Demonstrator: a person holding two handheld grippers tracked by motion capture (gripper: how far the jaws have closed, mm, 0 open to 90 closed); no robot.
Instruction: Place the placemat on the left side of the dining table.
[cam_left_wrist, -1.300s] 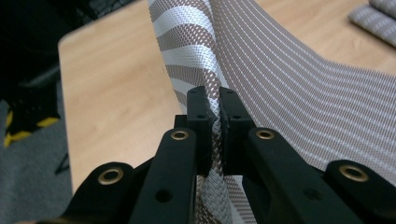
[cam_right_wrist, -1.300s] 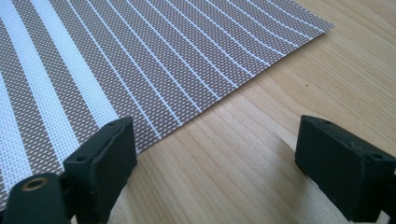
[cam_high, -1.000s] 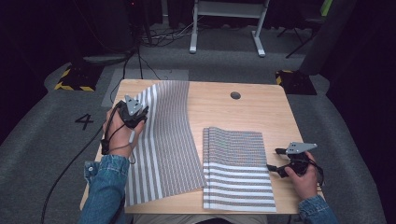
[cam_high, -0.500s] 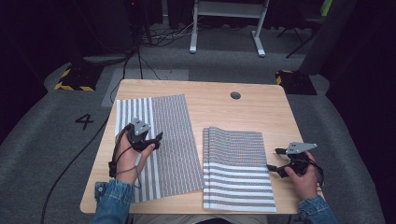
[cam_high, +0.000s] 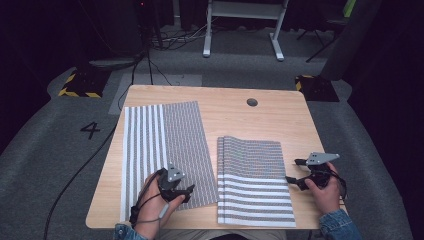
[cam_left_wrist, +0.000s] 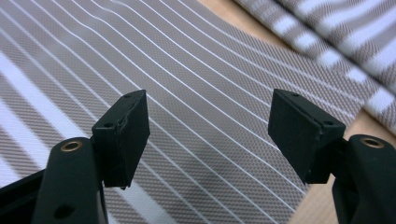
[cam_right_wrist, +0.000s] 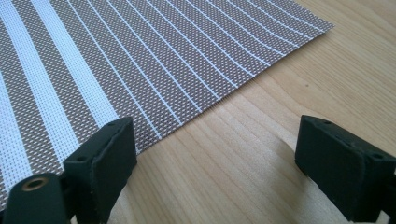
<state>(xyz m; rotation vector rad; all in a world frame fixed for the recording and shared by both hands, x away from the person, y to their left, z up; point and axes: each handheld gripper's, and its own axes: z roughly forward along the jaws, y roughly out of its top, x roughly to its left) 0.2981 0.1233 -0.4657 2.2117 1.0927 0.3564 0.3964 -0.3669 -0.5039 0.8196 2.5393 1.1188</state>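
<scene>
Since the earlier frame, the left hand-held gripper (cam_high: 182, 192) has travelled from the far left part of the table (cam_high: 230, 107) back toward the person's edge, and the left placemat (cam_high: 165, 150), then partly lifted at its far end, now lies flat. Left side: this striped placemat is spread along the left half of the table; the left hand-held gripper hovers over its near right corner with jaws apart, nothing between them, as the left gripper view confirms (cam_left_wrist: 210, 135). Centre: the right placemat (cam_high: 255, 182) lies just beside the first, apart from it, with a slight ridge at its far edge. Right side: the right hand-held gripper (cam_high: 295, 172) sits at that placemat's right edge, jaws apart and empty; in the right gripper view the mat edge (cam_right_wrist: 140, 70) runs by the left jaw, over bare wood. Judged step: laying out the mats, with the left one placed. The next move probably calls for closing on the right mat's edge to flatten or square it. No containers are on the table.
</scene>
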